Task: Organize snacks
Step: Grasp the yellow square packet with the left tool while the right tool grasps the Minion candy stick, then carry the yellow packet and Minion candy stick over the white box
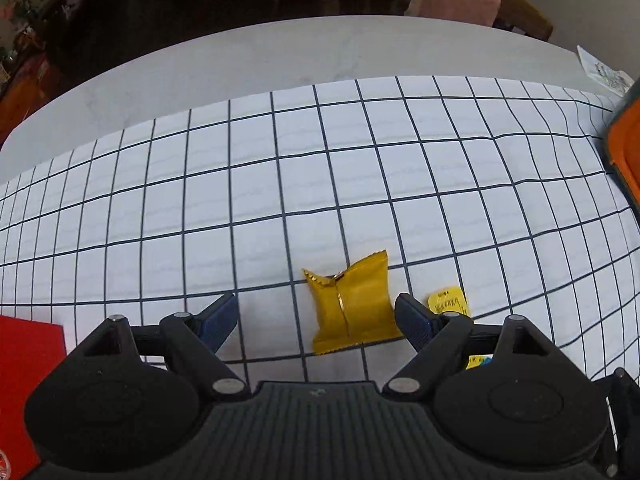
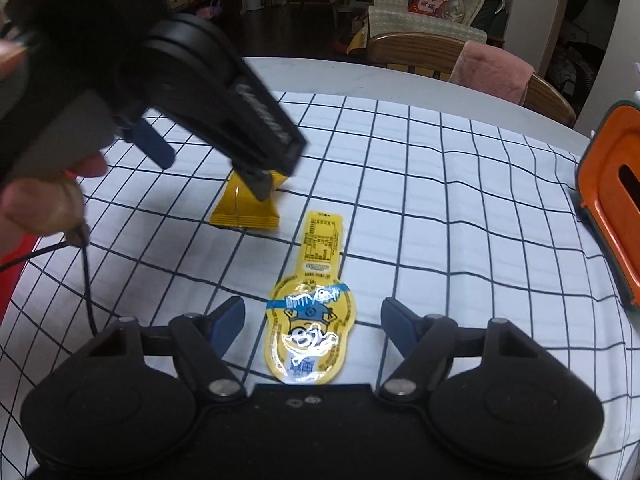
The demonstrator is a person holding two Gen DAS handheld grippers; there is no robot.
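Observation:
A yellow foil snack packet (image 1: pixel 352 304) lies flat on the white checked cloth (image 1: pixel 280 180). My left gripper (image 1: pixel 316 312) points down over it, open, a blue pad on each side and the right pad close to the packet's edge. In the right wrist view that gripper (image 2: pixel 216 176) hangs over the same packet (image 2: pixel 244 212), held by a person's hand (image 2: pixel 40 208). A yellow jelly pouch with a cartoon figure (image 2: pixel 310 320) lies between the fingers of my right gripper (image 2: pixel 312 312), which is open with gaps on both sides. Only the pouch's tab (image 1: pixel 448 304) shows in the left wrist view.
An orange container with a dark green rim (image 2: pixel 608 208) stands at the table's right edge. A red flat thing (image 1: pixel 28 380) lies at the near left. A wooden chair with a pink cloth (image 2: pixel 492 72) stands behind the round table. A black cable (image 2: pixel 86 280) hangs from the hand.

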